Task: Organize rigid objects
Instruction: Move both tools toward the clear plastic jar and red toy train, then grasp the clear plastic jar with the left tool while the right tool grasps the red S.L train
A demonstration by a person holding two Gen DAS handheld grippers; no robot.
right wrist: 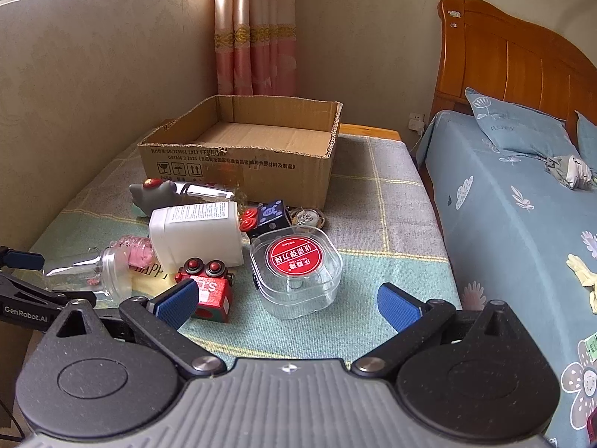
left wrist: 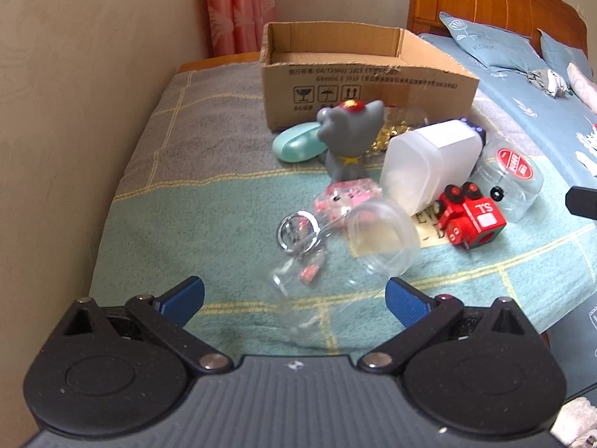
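I keep both tongs spread wide and empty, because nothing is picked yet: my left tongs (left wrist: 294, 298) hover over the clear bottle (left wrist: 335, 257) lying on its side, my right tongs (right wrist: 287, 304) line up with the clear tub (right wrist: 296, 270). The box (right wrist: 238, 156) sits empty at the far end of the worktop (right wrist: 373, 194), open side up to receive the clutter piled just before it. The tub is see-through, rounded-square, with a red round label (upright, lid on).
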